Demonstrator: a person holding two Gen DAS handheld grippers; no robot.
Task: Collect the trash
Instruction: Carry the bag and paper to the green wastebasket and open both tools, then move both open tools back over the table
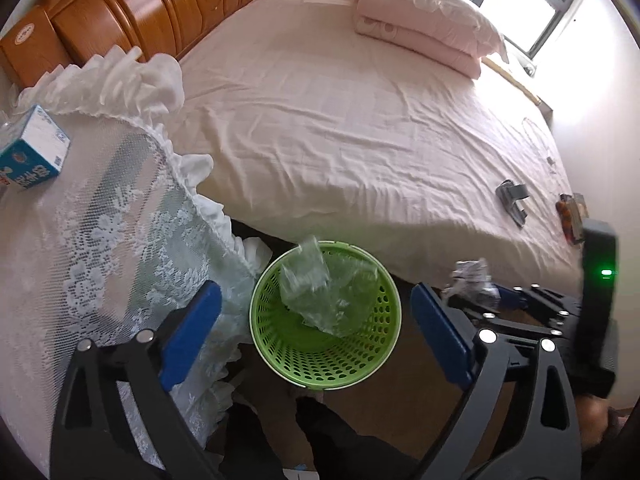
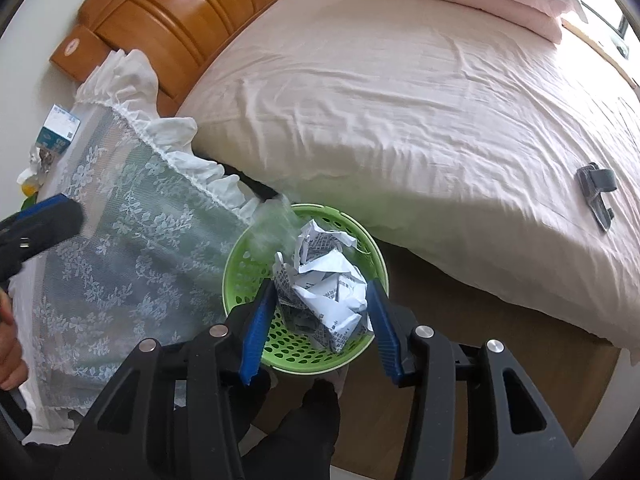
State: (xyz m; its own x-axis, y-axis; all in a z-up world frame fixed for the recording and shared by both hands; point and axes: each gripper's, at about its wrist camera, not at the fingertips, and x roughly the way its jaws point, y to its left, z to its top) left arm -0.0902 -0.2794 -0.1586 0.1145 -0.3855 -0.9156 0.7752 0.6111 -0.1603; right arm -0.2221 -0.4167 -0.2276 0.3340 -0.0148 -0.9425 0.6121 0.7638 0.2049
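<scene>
My left gripper (image 1: 316,320) gapes wide above the green bin (image 1: 325,316), clear plastic (image 1: 320,284) lying inside. My right gripper (image 2: 322,312) clamps crumpled paper (image 2: 324,288) over the bin.

Green perforated plastic basket (image 1: 325,354), smooth, slight sheen. Clear crinkled plastic film (image 1: 316,284) inside, glossy. Crumpled printed paper (image 2: 324,284), matt. Headboard (image 1: 152,4) varnished wood, glossy. Bedsheet (image 1: 360,128) matt wrinkled cloth. Nightstand cover (image 1: 112,240) lace with ruffled trim. Tissue box (image 1: 34,152) cardboard.
</scene>
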